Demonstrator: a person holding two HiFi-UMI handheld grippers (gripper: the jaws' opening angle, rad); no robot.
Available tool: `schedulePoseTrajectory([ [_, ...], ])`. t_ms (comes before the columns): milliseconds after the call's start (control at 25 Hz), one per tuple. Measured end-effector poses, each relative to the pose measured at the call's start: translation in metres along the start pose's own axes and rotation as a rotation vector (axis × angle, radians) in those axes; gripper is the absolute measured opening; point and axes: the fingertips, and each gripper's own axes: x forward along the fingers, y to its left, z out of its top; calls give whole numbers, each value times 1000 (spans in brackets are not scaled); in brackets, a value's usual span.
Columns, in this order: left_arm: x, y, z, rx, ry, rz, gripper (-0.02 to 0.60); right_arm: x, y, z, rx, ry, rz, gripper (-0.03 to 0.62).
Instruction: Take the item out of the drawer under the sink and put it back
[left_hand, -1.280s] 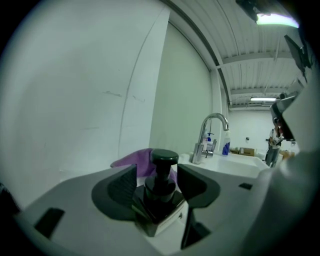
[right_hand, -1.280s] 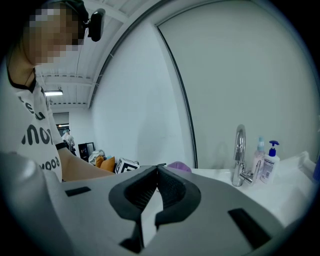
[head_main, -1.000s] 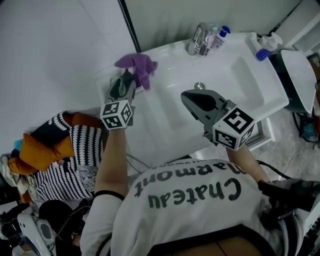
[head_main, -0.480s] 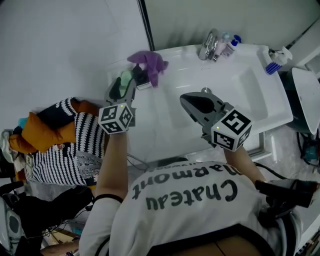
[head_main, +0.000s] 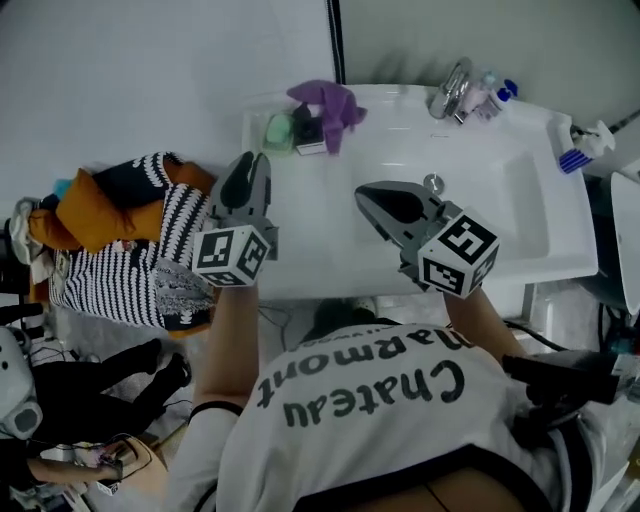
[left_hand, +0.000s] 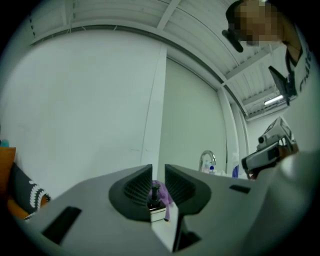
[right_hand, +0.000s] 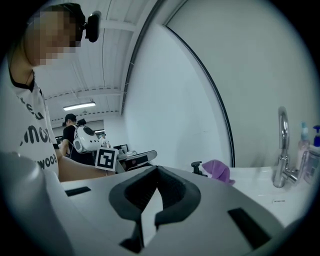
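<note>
A small dark-capped bottle on a white base (head_main: 308, 135) stands at the back left corner of the white sink top (head_main: 330, 230). It is beside a purple cloth (head_main: 327, 102) and a green object (head_main: 279, 131). My left gripper (head_main: 254, 160) hovers at the counter's left edge, well short of them. Its jaws are closing to a narrow gap with nothing between them. Through that gap the bottle (left_hand: 156, 199) shows in the distance. My right gripper (head_main: 364, 192) is shut and empty over the counter left of the basin. No drawer is in view.
A chrome faucet (head_main: 455, 85) and small bottles stand at the back of the basin, and a blue-headed spray bottle (head_main: 578, 150) at its right. A pile of striped and orange clothes (head_main: 120, 255) lies on the floor at the left. A person with a backpack (right_hand: 80, 137) stands in the background.
My left gripper has drawn back from the corner items toward the counter's front left edge, and its jaws have narrowed. The right gripper has held its place.
</note>
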Motion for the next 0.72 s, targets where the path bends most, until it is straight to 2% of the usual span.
schedulePoseTrajectory([
  [160,-24,-13,11,-4,-16,-10,56,5,5,1,-6,-4,18,11],
  [360,-57,-25,19,-23,-8,-20,12,7,18,5,-60,-3,0,11],
  [560,-105,-33,33,-29,-5,-44,9,1,36,6,-68,-27,-48,11],
  [720,-155,-42,30,-39,36,-98,9,-9,67,-7,-33,-32,-96,11],
])
